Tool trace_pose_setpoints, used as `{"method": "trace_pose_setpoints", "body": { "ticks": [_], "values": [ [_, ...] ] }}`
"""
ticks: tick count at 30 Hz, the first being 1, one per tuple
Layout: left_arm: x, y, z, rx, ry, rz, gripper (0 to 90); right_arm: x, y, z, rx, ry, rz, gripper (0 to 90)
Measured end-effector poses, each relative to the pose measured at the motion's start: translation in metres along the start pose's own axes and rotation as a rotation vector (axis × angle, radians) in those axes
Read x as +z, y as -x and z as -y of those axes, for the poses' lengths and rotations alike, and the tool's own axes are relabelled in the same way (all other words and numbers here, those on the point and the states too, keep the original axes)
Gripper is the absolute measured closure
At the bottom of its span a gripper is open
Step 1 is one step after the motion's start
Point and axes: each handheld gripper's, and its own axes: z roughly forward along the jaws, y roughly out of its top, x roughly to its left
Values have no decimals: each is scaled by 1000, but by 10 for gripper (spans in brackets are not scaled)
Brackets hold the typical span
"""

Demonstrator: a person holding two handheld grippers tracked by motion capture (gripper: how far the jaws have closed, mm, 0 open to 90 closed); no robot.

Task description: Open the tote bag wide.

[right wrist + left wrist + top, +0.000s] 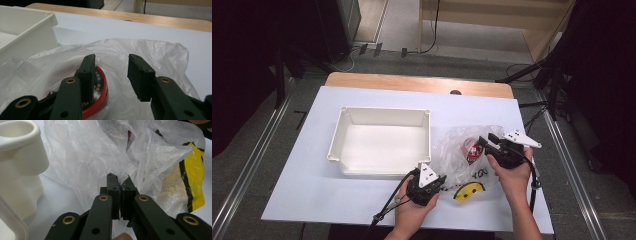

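A crumpled clear plastic bag (452, 150) lies on the white table sheet, right of a white bin (382, 140). My left gripper (439, 179) is at the bag's near edge, and its jaws (121, 180) are shut with the bag film (87, 152) pinched between them. My right gripper (486, 140) reaches into the bag from the right. Its jaws (111, 62) stand apart with nothing pressed between them. A red round tin (101, 85) lies among the bag's folds (160, 55), right beside the left jaw. A yellow and black packet (192, 182) sits in the bag's near part (469, 191).
The empty white bin (27, 27) stands left of the bag, its corner (22, 165) close to my left gripper. The white sheet (312, 190) covers a wooden table (412, 82). Dark stands and cables ring the table.
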Motion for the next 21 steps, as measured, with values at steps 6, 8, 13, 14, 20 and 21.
{"method": "trace_pose_setpoints", "body": {
  "ticks": [6,8,13,14,20,21],
  "values": [
    [-1,0,0,5,9,4,887,14,2,-10,29,-17,-24,635],
    [-1,0,0,4,9,6,887,21,0,-15,13,-36,-34,681],
    [-1,0,1,2,13,7,887,34,1,-15,34,-85,-80,850],
    [-1,0,1,1,12,8,887,37,4,-13,63,-94,-94,885],
    [0,0,0,-6,4,-2,896,48,26,-7,146,-159,-82,900],
    [0,0,0,-12,2,-7,897,49,28,-5,147,-173,-83,900]
  ]
}}
